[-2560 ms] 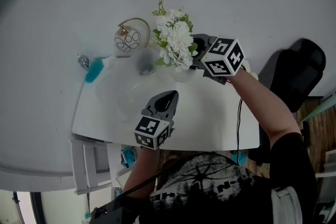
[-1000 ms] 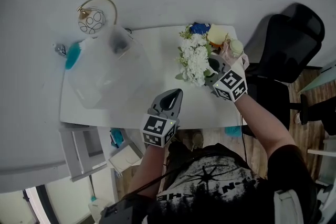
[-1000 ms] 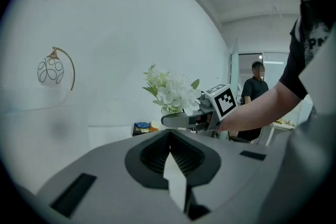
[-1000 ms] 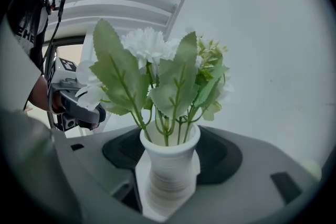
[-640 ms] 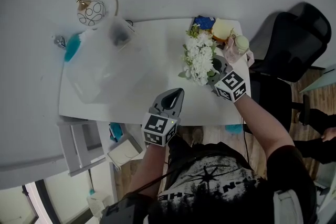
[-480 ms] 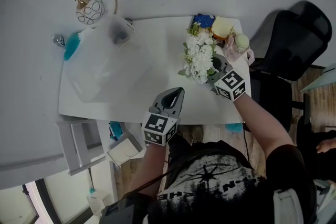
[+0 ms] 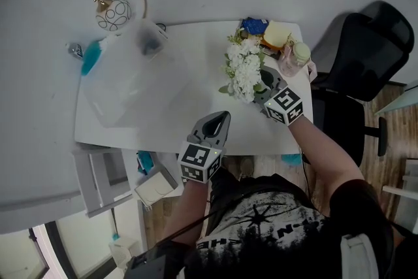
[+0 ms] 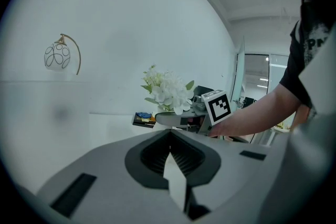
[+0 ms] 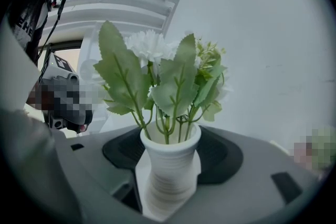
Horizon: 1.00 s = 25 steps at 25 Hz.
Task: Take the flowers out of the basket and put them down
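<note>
Right gripper view: flowers [image 9: 157,73] in white vase [image 9: 169,178]
Jaws of right gripper [image 7: 266,87] clamped on vase; left gripper [image 8: 172,170] jaws together, empty

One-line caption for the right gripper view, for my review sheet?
The right gripper grips a ribbed white vase of white flowers and green leaves, pale wall behind.

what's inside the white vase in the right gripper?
Green stems rise out of the white vase, carrying leaves and white flowers. Below the rim its wall hides where they end.
</note>
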Available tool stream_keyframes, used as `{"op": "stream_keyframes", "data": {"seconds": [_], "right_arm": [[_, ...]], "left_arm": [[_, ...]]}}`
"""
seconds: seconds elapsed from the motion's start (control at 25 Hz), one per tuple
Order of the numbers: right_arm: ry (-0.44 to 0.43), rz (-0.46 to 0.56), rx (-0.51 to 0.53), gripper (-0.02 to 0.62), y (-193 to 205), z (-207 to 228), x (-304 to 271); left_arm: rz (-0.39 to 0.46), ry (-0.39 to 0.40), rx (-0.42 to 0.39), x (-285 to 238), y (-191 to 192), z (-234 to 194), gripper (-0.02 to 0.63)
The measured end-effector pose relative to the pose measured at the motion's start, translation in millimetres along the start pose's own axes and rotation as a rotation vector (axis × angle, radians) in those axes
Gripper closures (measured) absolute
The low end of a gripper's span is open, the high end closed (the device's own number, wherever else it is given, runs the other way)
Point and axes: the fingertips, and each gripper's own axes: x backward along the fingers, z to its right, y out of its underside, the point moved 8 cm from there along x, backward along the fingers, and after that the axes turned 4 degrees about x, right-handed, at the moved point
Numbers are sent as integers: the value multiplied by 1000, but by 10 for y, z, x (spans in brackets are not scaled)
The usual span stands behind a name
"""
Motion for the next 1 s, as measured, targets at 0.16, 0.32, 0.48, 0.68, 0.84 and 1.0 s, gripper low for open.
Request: {"op": "stream_keyframes", "data": {"seconds": [0.16, 0.32, 0.48, 0.68, 0.84, 1.0], "right_arm": [[-10, -9, -7, 304, 4, -11, -15], [13, -30, -17, 277, 33, 1, -17], [3, -55, -41, 261, 77, 9, 17], [22, -58, -58, 262, 107, 5, 121], [41, -50, -56, 262, 91, 3, 260], [37, -38, -69, 262, 34, -32, 443]], "left_arm": [[-3, 4, 7, -1, 25, 37, 595], [-5, 6, 5, -4, 20, 52, 595], [-6, 10, 4, -33, 23, 90, 595], [-10, 18, -4, -46, 19, 133, 595], [-8, 26, -14, -63, -15, 180, 595], [1, 35, -31, -79, -77, 254, 595]]}}
